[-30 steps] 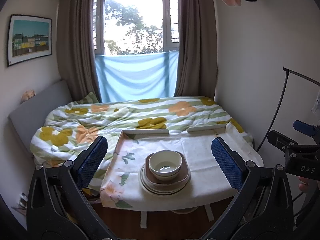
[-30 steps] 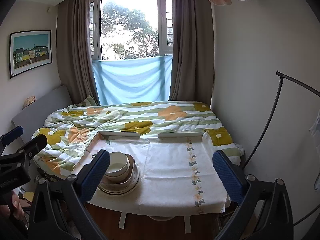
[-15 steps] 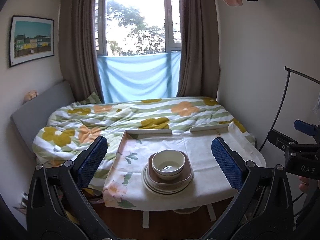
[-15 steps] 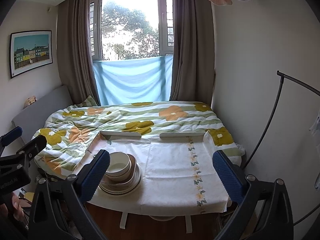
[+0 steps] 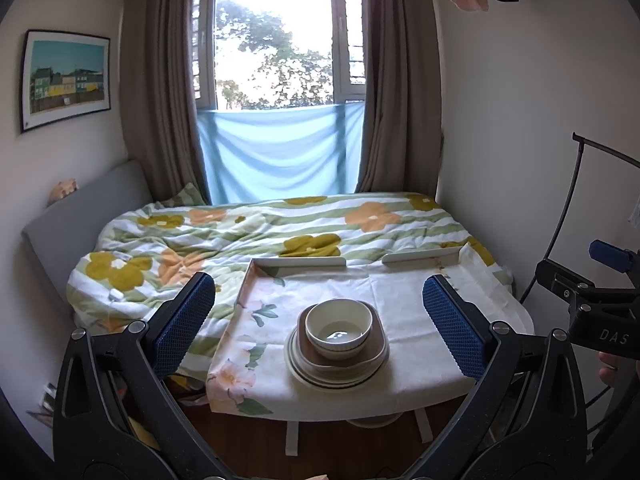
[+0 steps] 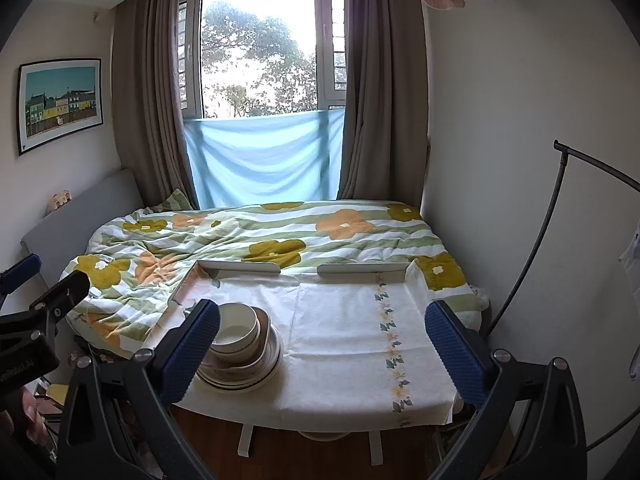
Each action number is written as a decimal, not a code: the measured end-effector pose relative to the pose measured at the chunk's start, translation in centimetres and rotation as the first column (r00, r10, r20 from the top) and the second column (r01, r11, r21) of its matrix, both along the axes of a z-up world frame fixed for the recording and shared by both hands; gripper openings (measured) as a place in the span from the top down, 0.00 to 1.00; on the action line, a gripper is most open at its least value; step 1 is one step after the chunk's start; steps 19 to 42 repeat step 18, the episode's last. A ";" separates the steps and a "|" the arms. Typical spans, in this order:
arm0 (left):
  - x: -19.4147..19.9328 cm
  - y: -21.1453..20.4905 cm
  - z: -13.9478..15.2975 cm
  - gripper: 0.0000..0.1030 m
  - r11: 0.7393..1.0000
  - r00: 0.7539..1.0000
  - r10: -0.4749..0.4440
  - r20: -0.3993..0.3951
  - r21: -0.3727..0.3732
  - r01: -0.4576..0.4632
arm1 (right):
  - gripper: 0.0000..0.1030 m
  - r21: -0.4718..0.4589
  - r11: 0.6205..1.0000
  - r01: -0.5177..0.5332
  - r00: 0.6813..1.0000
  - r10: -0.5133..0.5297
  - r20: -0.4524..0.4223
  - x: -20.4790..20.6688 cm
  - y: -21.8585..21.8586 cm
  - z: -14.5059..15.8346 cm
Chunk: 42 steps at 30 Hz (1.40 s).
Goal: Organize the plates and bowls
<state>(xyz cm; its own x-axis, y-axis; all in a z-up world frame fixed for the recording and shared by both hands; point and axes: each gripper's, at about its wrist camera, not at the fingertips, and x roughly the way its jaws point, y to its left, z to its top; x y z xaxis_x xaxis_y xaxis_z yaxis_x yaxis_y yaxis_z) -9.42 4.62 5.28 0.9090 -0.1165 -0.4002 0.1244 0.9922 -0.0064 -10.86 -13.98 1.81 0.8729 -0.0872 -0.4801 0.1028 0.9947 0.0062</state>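
Note:
A cream bowl [image 5: 338,327] sits on a brown squarish dish [image 5: 376,350], which rests on a stack of round white plates [image 5: 298,366] near the table's front edge. In the right wrist view the same bowl [image 6: 236,326] and plates [image 6: 256,378] lie at the table's left front, partly behind a blue pad. My left gripper [image 5: 318,330] is open, held back from the table, with the stack framed between its fingers. My right gripper [image 6: 322,346] is open too, aimed at the bare cloth right of the stack. Nothing is held.
The small table [image 5: 404,304] has a floral cloth and low white rails at its far edge, and stands against a bed with a flowered duvet [image 5: 248,236]. A wall and a black curved stand [image 6: 560,208] are at the right. Wooden floor [image 6: 304,456] shows below.
Both grippers have drifted slightly closer to the table, so the stack looks a little larger and more to the right in the left view. Nothing on the table has moved.

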 end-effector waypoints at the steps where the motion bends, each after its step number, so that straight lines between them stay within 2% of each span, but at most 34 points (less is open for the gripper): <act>1: 0.0 0.0 0.0 0.00 1.000 1.000 0.000 0.003 -0.004 0.000 | 0.01 0.001 1.000 0.000 1.000 0.000 0.000 0.1 -0.1 -0.1; 10: -0.1 0.0 -0.1 0.00 0.998 0.998 0.058 0.025 -0.009 -0.058 | 0.01 0.000 1.000 0.000 1.000 0.000 -0.002 0.0 -0.1 0.0; 13: 0.0 -0.4 -0.3 0.00 0.997 0.997 0.074 0.025 0.014 -0.075 | 0.01 -0.001 1.000 0.001 1.000 -0.001 -0.002 0.0 0.0 0.0; 18: 0.0 -1.0 -0.9 0.00 0.998 0.999 0.048 0.025 0.033 -0.049 | 0.01 0.006 1.000 0.014 1.000 -0.014 -0.005 -0.3 0.0 -0.3; 42: 0.0 -1.0 -0.9 0.00 0.998 0.999 0.048 0.025 0.033 -0.049 | 0.01 0.006 1.000 0.014 1.000 -0.014 -0.005 -0.3 0.0 -0.3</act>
